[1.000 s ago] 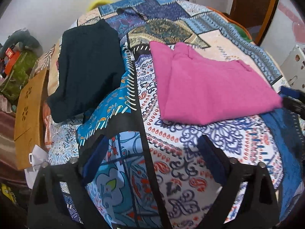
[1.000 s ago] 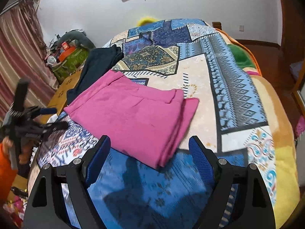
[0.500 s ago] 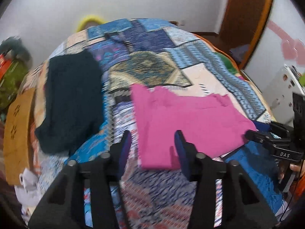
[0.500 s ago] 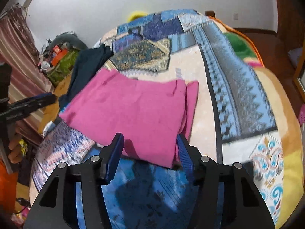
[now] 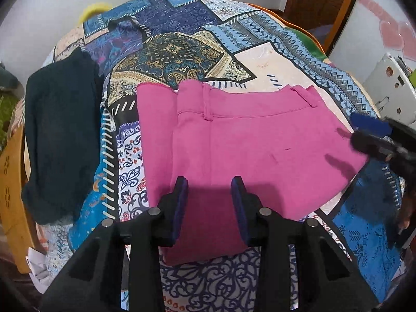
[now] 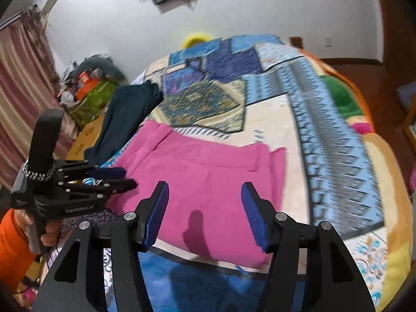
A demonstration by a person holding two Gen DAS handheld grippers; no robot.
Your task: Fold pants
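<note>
1. Pants (image 5: pixel 249 143): plain bright pink, no print.
2. Bedspread (image 5: pixel 182 52): patchwork of blue, navy, cream and teal panels, with paisley, diamond bands and scroll motifs; one solid blue patch.
3. Dark garment (image 5: pixel 59 140): plain black-navy.
4. Blanket (image 6: pixel 390 182) under the spread: orange, yellow and green.
5. Curtain (image 6: pixel 18 78): dusty pink stripes.
6. Person's sleeve (image 6: pixel 13 254): orange.
7. Wall (image 6: pixel 260 13): white.

A bed (image 5: pixel 260 59) under a patchwork spread carries folded pink pants (image 5: pixel 247 140) in the middle and a dark garment (image 5: pixel 59 130) well apart at its edge.
</note>
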